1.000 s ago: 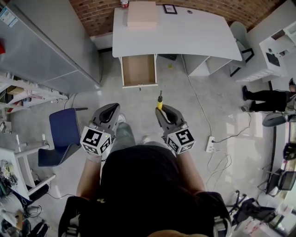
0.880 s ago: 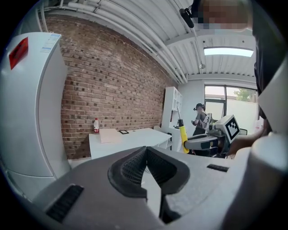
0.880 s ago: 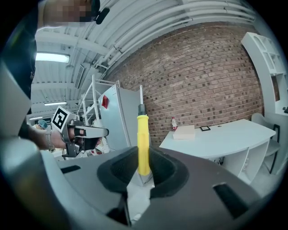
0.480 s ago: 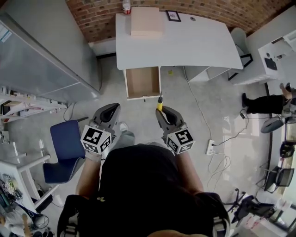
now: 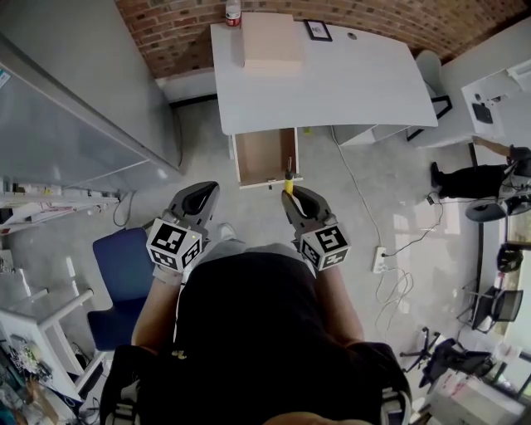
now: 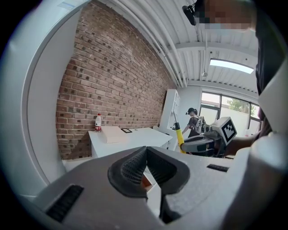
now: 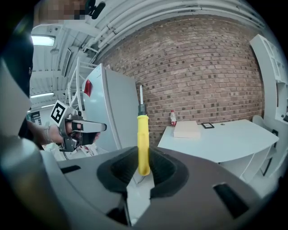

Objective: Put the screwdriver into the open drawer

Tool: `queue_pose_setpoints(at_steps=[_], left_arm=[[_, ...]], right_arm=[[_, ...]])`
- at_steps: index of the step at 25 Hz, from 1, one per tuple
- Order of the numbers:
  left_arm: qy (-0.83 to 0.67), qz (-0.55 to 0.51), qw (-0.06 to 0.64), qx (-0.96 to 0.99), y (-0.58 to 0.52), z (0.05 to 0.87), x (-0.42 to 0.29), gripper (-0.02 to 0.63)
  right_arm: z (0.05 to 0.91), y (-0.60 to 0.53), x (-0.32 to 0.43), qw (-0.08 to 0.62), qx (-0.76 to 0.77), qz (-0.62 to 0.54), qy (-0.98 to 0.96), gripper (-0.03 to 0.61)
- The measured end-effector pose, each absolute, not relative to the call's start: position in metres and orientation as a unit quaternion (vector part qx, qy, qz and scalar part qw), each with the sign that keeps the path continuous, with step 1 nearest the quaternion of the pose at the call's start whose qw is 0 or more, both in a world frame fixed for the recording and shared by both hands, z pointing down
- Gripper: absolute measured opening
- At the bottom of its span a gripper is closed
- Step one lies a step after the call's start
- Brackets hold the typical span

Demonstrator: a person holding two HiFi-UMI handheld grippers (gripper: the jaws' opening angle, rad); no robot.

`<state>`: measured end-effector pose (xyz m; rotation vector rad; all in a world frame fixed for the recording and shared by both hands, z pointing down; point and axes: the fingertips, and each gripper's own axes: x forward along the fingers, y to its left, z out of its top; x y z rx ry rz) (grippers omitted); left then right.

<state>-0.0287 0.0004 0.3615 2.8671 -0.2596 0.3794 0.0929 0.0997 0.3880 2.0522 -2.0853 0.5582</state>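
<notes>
A yellow-handled screwdriver (image 7: 143, 143) stands upright with my right gripper (image 7: 143, 170) shut on its handle, the metal shaft pointing up. From the head view the screwdriver (image 5: 288, 179) sits just at the front edge of the open wooden drawer (image 5: 264, 155), which is pulled out from under the white desk (image 5: 332, 79). My right gripper (image 5: 292, 194) is just short of the drawer's front right corner. My left gripper (image 5: 202, 195) hangs left of the drawer, its jaws (image 6: 146, 168) closed together and holding nothing.
On the desk lie a beige box (image 5: 272, 39), a bottle (image 5: 233, 12) and a small framed picture (image 5: 317, 30). A brick wall stands behind. A blue chair (image 5: 124, 274) is at my left, a power strip and cable (image 5: 380, 259) on the floor at right, a person (image 5: 477, 176) far right.
I have moved toward the desk: the drawer now lies closer to both grippers, and the screwdriver's tip has reached the drawer's front edge. Both grippers keep their grip state.
</notes>
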Motion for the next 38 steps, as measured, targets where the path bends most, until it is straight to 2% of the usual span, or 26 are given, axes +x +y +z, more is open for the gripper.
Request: queue_pose_setpoints(at_steps=[24,38], left_arm=[[-0.154,0.162,0.151,0.963,-0.036,0.389,-0.023,0.003],[-0.222,0.214,0.192,0.932,-0.049,0.432,-0.006,0.003]], right_arm=[[0.453,0.038,0.111,0.172,0.594,0.248,-0.746,0.078],[0.542,0.0,0.137,0.228,0.505,0.3,-0.776,0.078]])
